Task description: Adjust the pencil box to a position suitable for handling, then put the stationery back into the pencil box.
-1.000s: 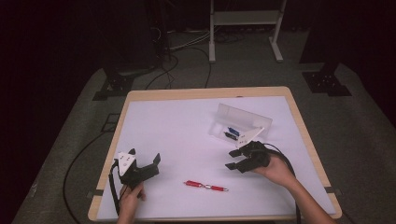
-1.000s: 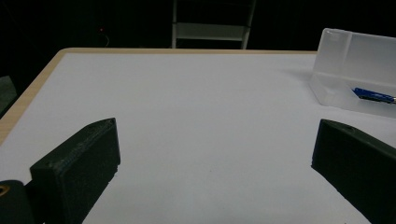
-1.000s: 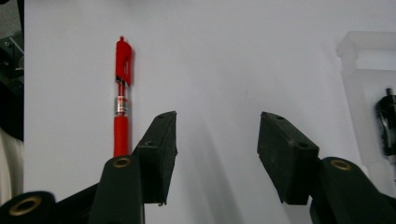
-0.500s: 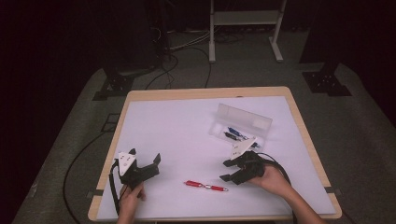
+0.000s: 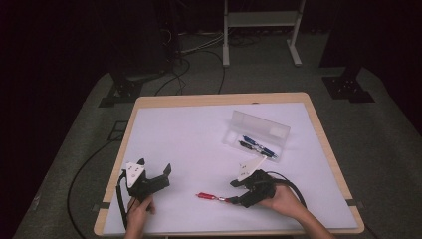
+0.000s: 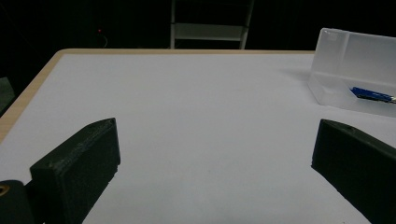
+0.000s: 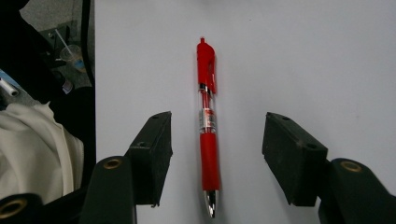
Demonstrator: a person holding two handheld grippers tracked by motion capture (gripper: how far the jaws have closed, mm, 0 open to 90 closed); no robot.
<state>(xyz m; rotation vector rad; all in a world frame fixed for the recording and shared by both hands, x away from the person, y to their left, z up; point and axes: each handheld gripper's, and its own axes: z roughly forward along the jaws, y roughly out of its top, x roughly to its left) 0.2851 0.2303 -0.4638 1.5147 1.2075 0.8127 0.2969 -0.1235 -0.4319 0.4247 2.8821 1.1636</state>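
No text, label, brand, number or sign can be read on anything here.

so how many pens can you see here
3. One red pen lies on the white table between the open right tongs. Two more, a blue pen and a dark pen, lie in the clear case; others could be hidden there.

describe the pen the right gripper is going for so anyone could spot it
On the white table top, look along the near edge, between the two hands. The red plastic click pen lies loose there, between the right gripper's open jaws; the other pens are blue, inside the clear plastic case.
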